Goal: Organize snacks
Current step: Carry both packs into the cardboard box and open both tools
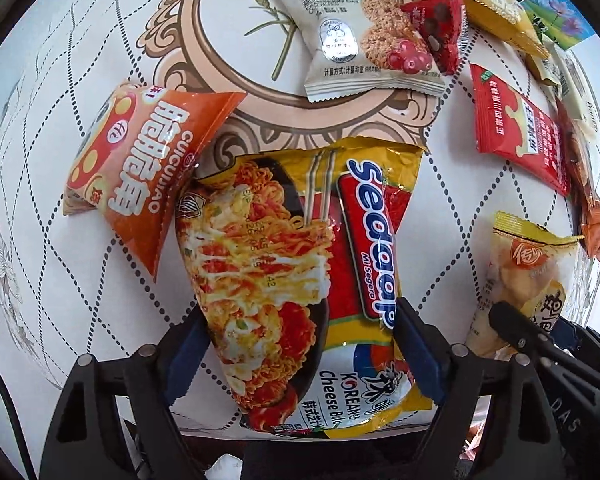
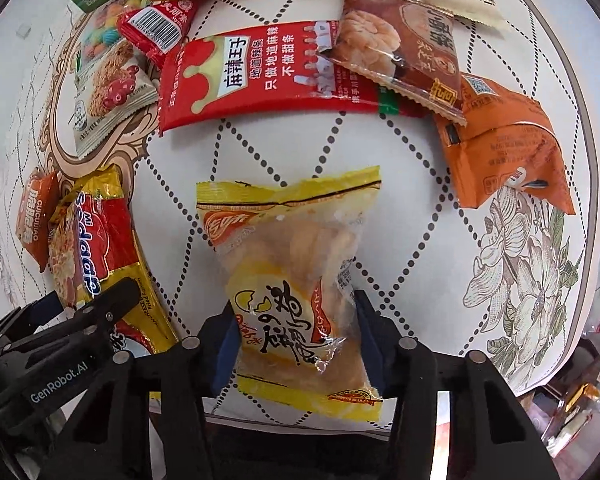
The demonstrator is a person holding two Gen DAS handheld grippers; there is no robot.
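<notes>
Nearest the left wrist camera, the left gripper (image 1: 300, 344) has its blue pads pressed against both long edges of the noodle pack (image 1: 300, 280), clenched on it near the bottom end; the pack looks pinched by its sides so it can be carried or shifted flat. Beside it, the right gripper (image 2: 296, 336) grasps the yellow snack bag (image 2: 300, 280) the same way, fingers squeezing its lower half. Both packets lie at the near edge of the patterned table (image 2: 420, 200), probably drawn apart from the heap for sorting. Just left of the noodles, an orange chip bag (image 1: 140, 176) touches the pack's corner. Farther out lie a red strip packet (image 2: 252, 76), a cookie packet (image 1: 364, 48) and more wrappers in an unsorted jumble, so most of the organizing seems still ahead.
</notes>
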